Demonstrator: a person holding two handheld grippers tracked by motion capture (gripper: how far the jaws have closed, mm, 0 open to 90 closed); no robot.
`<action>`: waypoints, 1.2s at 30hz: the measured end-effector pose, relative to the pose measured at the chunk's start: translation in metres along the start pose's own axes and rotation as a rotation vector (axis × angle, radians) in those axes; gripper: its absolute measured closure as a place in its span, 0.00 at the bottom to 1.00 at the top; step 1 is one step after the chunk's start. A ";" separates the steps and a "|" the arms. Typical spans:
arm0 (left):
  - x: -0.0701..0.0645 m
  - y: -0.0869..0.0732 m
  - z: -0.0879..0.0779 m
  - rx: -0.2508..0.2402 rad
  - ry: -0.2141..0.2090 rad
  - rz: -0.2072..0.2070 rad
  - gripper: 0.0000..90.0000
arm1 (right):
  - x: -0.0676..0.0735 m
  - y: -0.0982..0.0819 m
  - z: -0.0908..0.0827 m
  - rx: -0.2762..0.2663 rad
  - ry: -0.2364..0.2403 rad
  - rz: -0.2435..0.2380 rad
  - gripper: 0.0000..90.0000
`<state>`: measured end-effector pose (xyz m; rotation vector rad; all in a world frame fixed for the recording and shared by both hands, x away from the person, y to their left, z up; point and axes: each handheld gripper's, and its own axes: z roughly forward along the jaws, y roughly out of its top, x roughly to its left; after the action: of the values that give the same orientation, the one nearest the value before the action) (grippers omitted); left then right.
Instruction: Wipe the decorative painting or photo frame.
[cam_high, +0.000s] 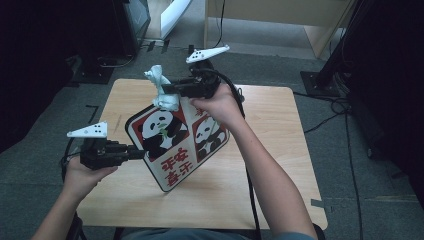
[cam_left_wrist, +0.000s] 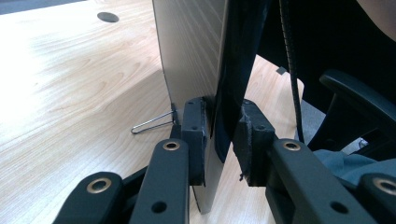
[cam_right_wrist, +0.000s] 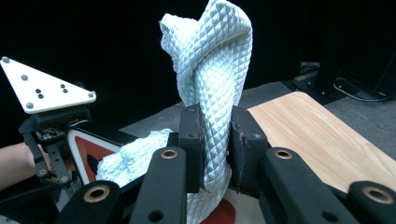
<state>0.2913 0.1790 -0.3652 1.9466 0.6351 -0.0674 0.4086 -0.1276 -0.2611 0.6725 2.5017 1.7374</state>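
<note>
Dark floor and black stands surround the wooden table (cam_high: 280, 165). Above it, the left gripper (cam_high: 137, 151) is clamped on the lower edge of a panda sign (cam_high: 175, 142), holding it tilted up off the table. Just beyond the sign's top edge, the right gripper (cam_high: 167, 90) is clenched on a pale blue cloth (cam_high: 161, 89), which rests against the sign's top

The panda sign (cam_high: 175, 145) stands tilted on the wooden table (cam_high: 280, 150). The left gripper (cam_high: 134, 151) clamps the sign's left edge. The right gripper (cam_high: 167, 90), at the sign's top edge, grips a pale cloth (cam_high: 162, 90) resting against the sign's upper face.
</note>
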 end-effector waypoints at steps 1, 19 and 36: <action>0.000 0.000 0.000 -0.001 0.001 0.001 0.84 | -0.001 0.000 -0.001 0.000 -0.003 0.004 0.85; 0.002 0.000 -0.001 -0.003 0.010 -0.012 0.86 | -0.015 -0.001 -0.016 0.001 -0.057 0.017 0.85; 0.003 0.000 -0.002 0.000 0.011 -0.012 0.86 | -0.029 -0.003 -0.030 -0.006 -0.117 0.046 0.85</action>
<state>0.2933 0.1822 -0.3654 1.9442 0.6541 -0.0642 0.4267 -0.1655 -0.2585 0.8132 2.4209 1.6672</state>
